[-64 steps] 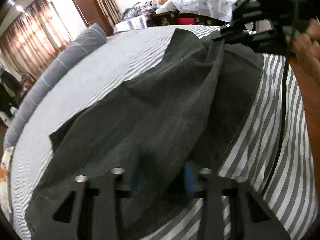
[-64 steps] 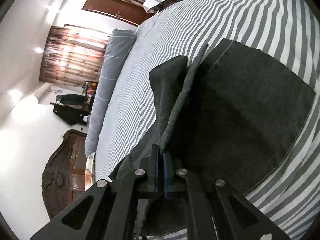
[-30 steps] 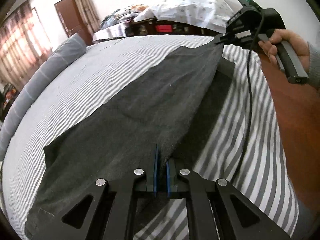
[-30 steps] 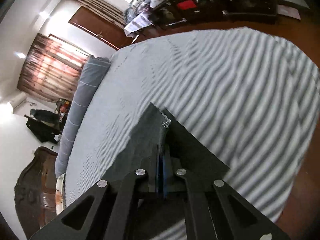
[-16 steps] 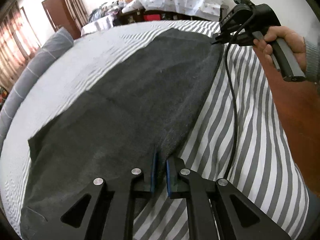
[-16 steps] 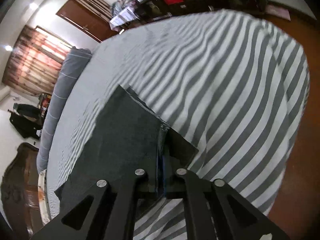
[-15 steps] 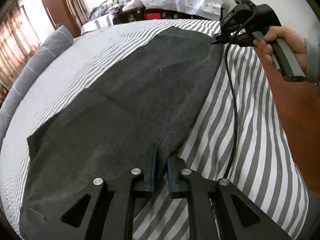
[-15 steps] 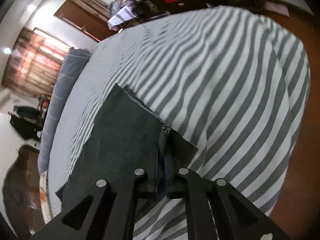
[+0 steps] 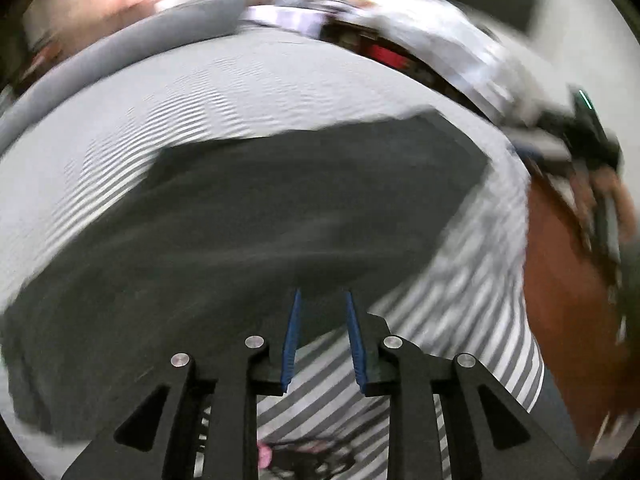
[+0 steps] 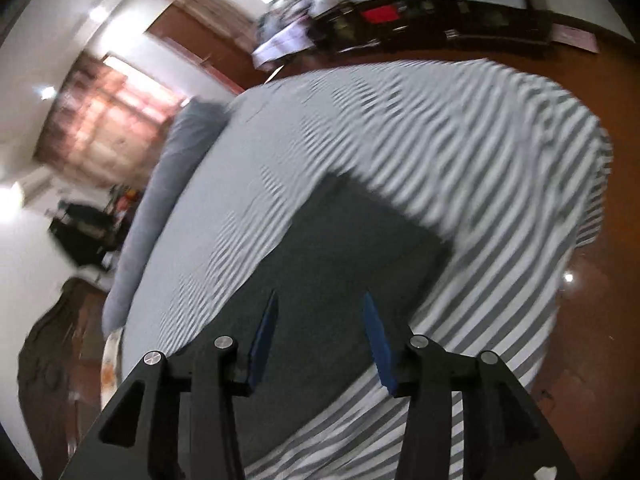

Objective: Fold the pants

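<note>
The dark grey pants lie flat on the striped bedsheet, folded lengthwise into one long band. My left gripper is open and empty, its blue-padded fingers above the pants' near edge. My right gripper is open and empty above one end of the pants. The right gripper also shows blurred at the far right of the left wrist view, off the pants' end.
A long grey bolster lies along the far side of the bed. The striped sheet ends at the bed's edge over a brown floor. Cluttered dark furniture stands beyond the bed.
Both grippers have opened and let go of the pants' edge. Both have lifted back from the cloth. The pants now rest flat on the bed.
</note>
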{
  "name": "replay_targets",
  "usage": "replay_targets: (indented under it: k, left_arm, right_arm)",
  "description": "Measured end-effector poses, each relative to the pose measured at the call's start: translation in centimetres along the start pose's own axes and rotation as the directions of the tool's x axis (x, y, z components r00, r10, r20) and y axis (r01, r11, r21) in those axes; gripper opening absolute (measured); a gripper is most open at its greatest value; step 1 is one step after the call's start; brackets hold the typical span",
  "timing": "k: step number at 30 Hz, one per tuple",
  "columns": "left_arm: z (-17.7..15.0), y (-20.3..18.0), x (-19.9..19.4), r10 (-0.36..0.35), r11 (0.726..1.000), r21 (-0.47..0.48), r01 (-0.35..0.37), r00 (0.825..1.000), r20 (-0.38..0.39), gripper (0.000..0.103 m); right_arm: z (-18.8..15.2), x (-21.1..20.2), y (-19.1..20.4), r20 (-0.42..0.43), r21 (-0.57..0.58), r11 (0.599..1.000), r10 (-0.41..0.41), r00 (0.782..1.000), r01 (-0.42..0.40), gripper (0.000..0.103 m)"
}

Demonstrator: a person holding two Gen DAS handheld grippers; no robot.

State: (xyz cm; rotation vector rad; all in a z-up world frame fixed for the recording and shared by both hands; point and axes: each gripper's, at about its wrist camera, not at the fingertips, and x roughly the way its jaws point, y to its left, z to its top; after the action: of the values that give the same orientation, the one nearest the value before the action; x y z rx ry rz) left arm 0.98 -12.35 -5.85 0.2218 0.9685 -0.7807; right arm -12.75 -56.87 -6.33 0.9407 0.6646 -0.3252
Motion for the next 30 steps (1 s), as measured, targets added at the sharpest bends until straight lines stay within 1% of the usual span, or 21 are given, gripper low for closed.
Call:
replay_targets:
  k: [2, 4, 5, 7, 8, 9, 11, 12, 14, 17, 18, 21, 24, 26, 27, 29, 30]
  left_arm:
    - [-0.8, 3.4, -2.1, 0.041, 0.993, -0.115, -0.039, 0.999, 0.016, 0.026]
    - [-2.1, 7.1, -4.4, 0.107, 0.968, -0.23, -0.096, 0.994, 0.035, 0.028]
    - [-2.8, 8.5, -5.2, 0.133, 0.955, -0.273, -0.118, 0.99, 0.039, 0.031]
    - [-4.5, 12.1, -6.8, 0.188, 0.906, -0.392, -0.16, 0.982, 0.034, 0.032]
    - [-5.3, 13.2, -7.3, 0.204, 0.888, -0.426, -0.171, 0.978, 0.033, 0.033]
    - [-6.4, 14.6, -7.9, 0.232, 0.86, -0.473, -0.193, 0.972, 0.026, 0.033]
    - [-8.0, 17.1, -8.6, 0.269, 0.809, -0.545, -0.221, 0.963, 0.008, 0.033]
    - [-8.9, 18.3, -8.9, 0.29, 0.78, -0.577, -0.243, 0.957, -0.011, 0.033]
    - [-10.3, 20.1, -8.8, 0.312, 0.736, -0.62, -0.271, 0.949, -0.044, 0.033]
    - [-11.7, 22.1, -8.0, 0.301, 0.706, -0.653, -0.275, 0.951, -0.075, 0.033]
    - [-12.0, 22.5, -7.7, 0.295, 0.701, -0.659, -0.273, 0.952, -0.08, 0.033]
    - [-11.9, 23.6, -6.3, 0.28, 0.691, -0.671, -0.27, 0.955, -0.096, 0.033]
    - [-11.6, 24.2, -5.5, 0.286, 0.69, -0.666, -0.285, 0.952, -0.111, 0.034]
    - [-11.8, 24.6, -5.3, 0.274, 0.686, -0.674, -0.273, 0.956, -0.108, 0.034]
    - [-11.8, 24.9, -5.3, 0.27, 0.684, -0.678, -0.269, 0.957, -0.106, 0.038]
    - [-12.1, 25.5, -5.3, 0.258, 0.68, -0.688, -0.256, 0.961, -0.103, 0.04]
    - [-12.2, 25.6, -5.3, 0.254, 0.673, -0.697, -0.249, 0.962, -0.098, 0.041]
  right_arm:
    - [-1.9, 0.8, 2.1, -0.049, -0.039, 0.999, 0.036, 0.998, -0.038, 0.043]
    - [-4.3, 2.2, 4.2, -0.124, -0.071, 0.994, 0.068, 0.99, -0.077, 0.043]
    - [-5.6, 2.9, 5.3, -0.158, -0.086, 0.992, 0.081, 0.984, -0.096, 0.043]
    - [-8.3, 4.6, 7.2, -0.238, -0.124, 0.985, 0.087, 0.967, -0.119, 0.043]
    - [-10.1, 5.6, 8.3, -0.282, -0.146, 0.98, 0.087, 0.955, -0.133, 0.043]
    - [-11.3, 6.2, 9.1, -0.311, -0.164, 0.976, 0.084, 0.947, -0.141, 0.043]
    - [-13.8, 7.8, 10.9, -0.371, -0.22, 0.965, 0.051, 0.927, -0.141, 0.043]
    - [-14.6, 8.4, 11.6, -0.388, -0.236, 0.96, 0.05, 0.92, -0.151, 0.043]
    - [-16.0, 9.2, 13.2, -0.413, -0.266, 0.95, 0.043, 0.91, -0.166, 0.043]
    - [-17.2, 10.4, 15.4, -0.44, -0.29, 0.938, 0.045, 0.897, -0.19, 0.043]
    - [-17.6, 10.7, 15.8, -0.446, -0.294, 0.937, 0.041, 0.894, -0.19, 0.043]
    - [-19.1, 12.2, 16.9, -0.48, -0.307, 0.933, 0.019, 0.877, -0.187, 0.043]
    - [-21.2, 13.4, 17.8, -0.529, -0.309, 0.929, 0.01, 0.849, -0.203, 0.043]
    - [-21.9, 14.4, 18.7, -0.551, -0.336, 0.917, -0.009, 0.834, -0.213, 0.043]
    - [-21.9, 14.6, 18.9, -0.555, -0.344, 0.913, -0.007, 0.832, -0.221, 0.043]
    - [-21.3, 15.0, 20.1, -0.553, -0.357, 0.903, 0.001, 0.833, -0.239, 0.043]
    - [-20.6, 15.3, 20.9, -0.549, -0.365, 0.897, 0.011, 0.836, -0.251, 0.043]
